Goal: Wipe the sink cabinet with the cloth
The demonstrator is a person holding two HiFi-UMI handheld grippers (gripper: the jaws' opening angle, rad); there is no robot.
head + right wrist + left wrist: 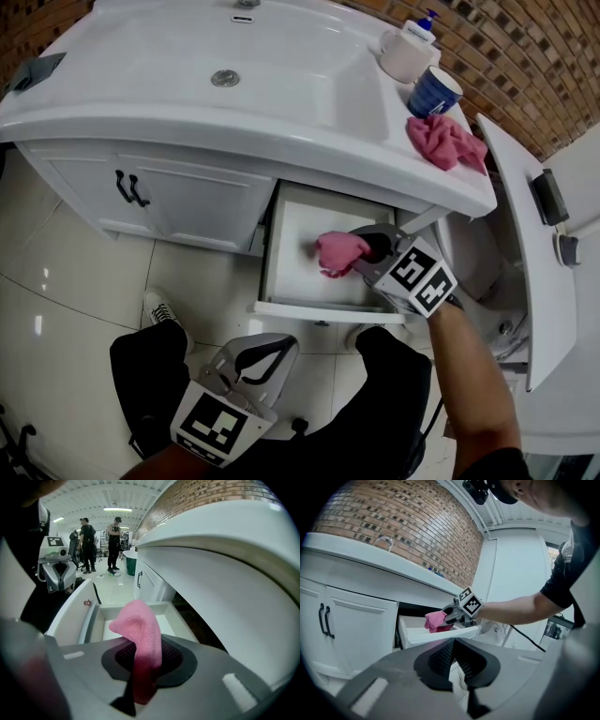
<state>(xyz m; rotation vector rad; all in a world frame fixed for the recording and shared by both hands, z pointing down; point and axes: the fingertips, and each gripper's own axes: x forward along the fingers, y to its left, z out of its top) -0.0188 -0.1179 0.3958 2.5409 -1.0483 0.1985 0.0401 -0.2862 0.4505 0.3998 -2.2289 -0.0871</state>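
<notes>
Sink cabinet [75,173] has one drawer [292,246] standing open, so I'll place the rest from that drawer. R gripper [367,251] comes in over the drawer's right side, jaws clamped on a pink cloth [337,253]. The cloth's bunched free end sticks out past the tips, over the drawer's white floor, abt mid-drawer. Can't tell if it touches the floor. In the right gripper view the cloth runs down betw. the two pads, pinched tight, w/ the drawer's inside straight ahead.

L gripper [255,361] is well short of the drawer, on the near side of its front panel, low over the person's lap. Its jaws are together, tips meeting, nothing betw. them. In the left gripper view it points toward the drawer front.

Above the drawer's right end, on the countertop, a 2nd pink cloth [446,142] lies crumpled. Just behind that is a blue cup [434,91], then a white pump bottle [408,52]. Left of the drawer the cabinet doors [202,202] are shut, w/ two black handles [131,187] side by side. A white shoe [164,309] sits on the tile floor, left of the drawer front.
</notes>
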